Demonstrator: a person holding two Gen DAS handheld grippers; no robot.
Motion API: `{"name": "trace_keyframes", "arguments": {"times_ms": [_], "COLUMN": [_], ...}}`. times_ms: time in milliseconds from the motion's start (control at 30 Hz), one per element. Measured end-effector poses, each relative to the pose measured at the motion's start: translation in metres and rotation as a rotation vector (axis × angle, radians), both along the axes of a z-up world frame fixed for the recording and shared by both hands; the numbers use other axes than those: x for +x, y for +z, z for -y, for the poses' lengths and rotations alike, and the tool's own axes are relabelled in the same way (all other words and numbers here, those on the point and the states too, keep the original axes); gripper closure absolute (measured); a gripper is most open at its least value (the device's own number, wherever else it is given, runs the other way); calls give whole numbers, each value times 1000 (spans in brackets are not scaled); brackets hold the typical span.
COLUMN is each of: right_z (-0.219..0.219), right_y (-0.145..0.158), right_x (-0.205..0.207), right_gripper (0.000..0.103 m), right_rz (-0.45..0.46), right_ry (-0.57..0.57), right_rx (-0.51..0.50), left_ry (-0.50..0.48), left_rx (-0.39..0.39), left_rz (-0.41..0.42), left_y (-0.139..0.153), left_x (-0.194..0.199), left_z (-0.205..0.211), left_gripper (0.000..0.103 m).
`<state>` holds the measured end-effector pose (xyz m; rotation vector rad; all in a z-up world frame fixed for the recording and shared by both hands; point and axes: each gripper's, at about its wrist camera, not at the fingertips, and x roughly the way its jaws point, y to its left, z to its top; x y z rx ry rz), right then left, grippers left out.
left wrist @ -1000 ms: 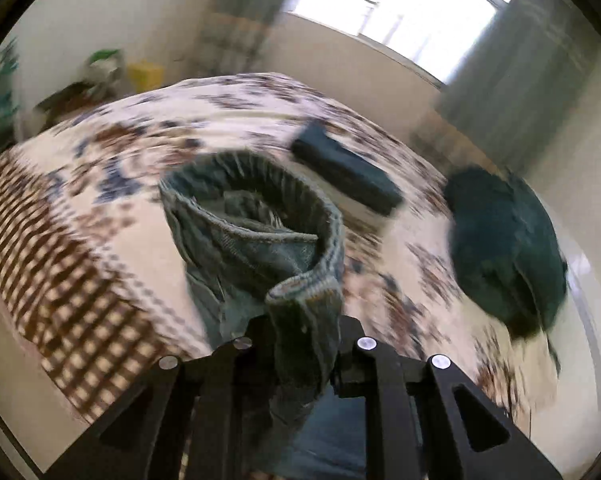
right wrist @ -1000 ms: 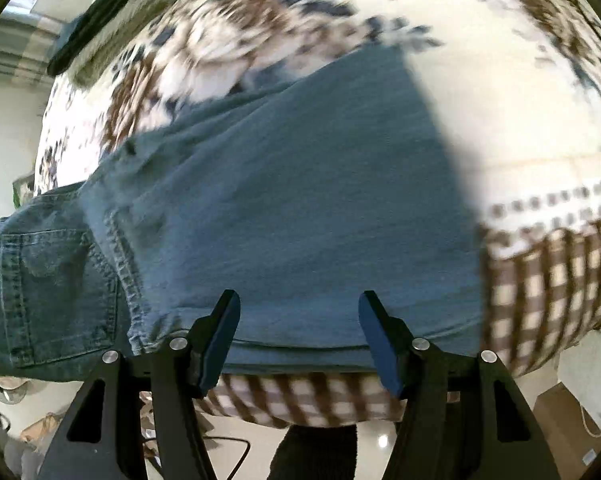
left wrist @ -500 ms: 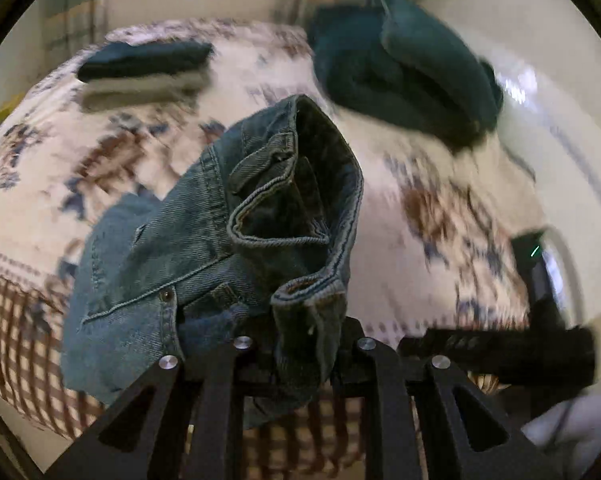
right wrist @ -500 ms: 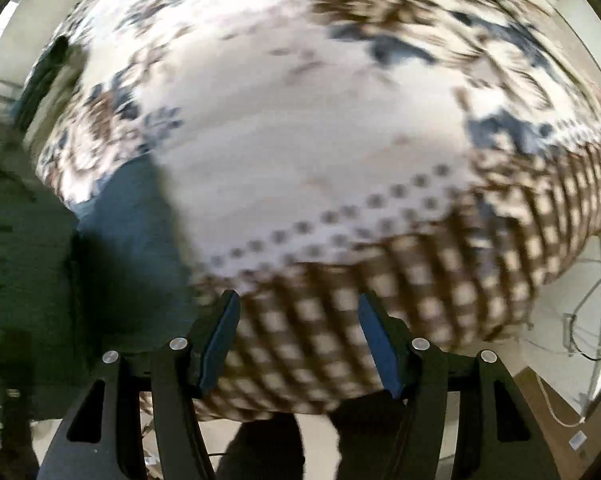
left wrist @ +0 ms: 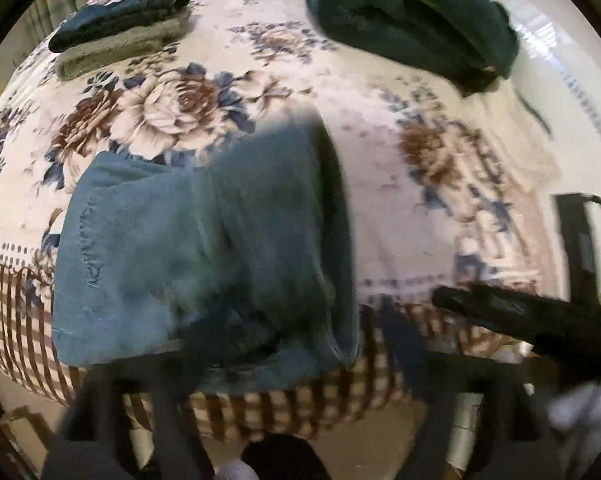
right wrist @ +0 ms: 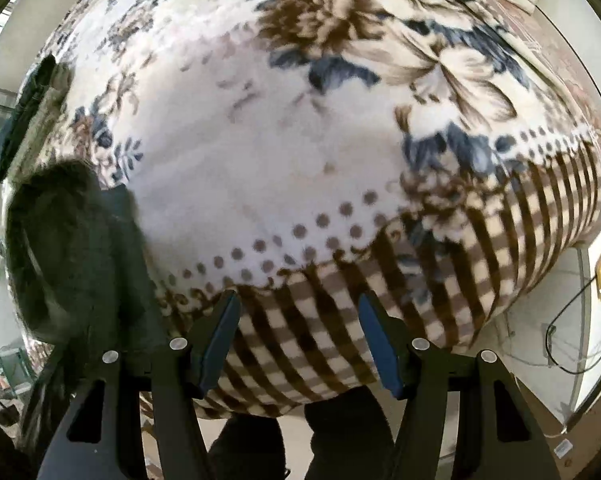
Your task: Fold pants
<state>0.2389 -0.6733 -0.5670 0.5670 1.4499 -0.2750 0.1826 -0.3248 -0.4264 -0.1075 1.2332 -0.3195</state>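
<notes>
The blue denim pants (left wrist: 204,240) lie folded over in a thick pile at the near edge of the floral blanket (left wrist: 172,100). My left gripper (left wrist: 300,356) is just above the pile's near edge; its fingers are motion-blurred, spread apart and hold nothing. My right gripper (right wrist: 298,340) is open and empty over the checked border of the blanket (right wrist: 340,160). It shows as a dark blurred shape in the left wrist view (left wrist: 520,320), right of the pants. The pants show dark and blurred at the left edge of the right wrist view (right wrist: 68,252).
A dark green blanket bundle (left wrist: 412,12) lies at the far right of the bed. A stack of folded towels (left wrist: 120,28) sits at the far left. The bed edge drops to a pale floor close below both grippers. Cables (right wrist: 572,320) run along the floor at right.
My left gripper has let go of the waistband it held shut, and the pants have dropped folded onto the bed. My right gripper has swung right, off the pants, staying open.
</notes>
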Motion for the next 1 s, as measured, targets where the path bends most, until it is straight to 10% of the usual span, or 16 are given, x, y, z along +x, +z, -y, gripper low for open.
{"name": "trace_keyframes", "arguments": {"times_ms": [233,467,533,567,633,1000], "right_z": [-3,-33,-42,-46,-57,-31], "right_y": [7,-65,-79,-77,-55,-14], "right_x": [46,115,121,123,128,129], "right_gripper": [22,20,40,83,97,97], "right_rz": [105,26,20,50,116,221], "right_ry": [34,-35,-84,-91,-51,-94], "right_rx": [223,491,549,551,440,255], "left_ry": [83,277,313,326,336,320], "left_rx": [22,234,282,290,301,181], "left_rz": [-16,-30,-63,-76,-86,-173], "left_y": [29,-13,-29,-36,-45,-84], "left_x": [25,92,106,113,120,158], "left_z": [-54,-167,-192,-202,-211,-201], "left_gripper": [12,12,12,12,12,12]}}
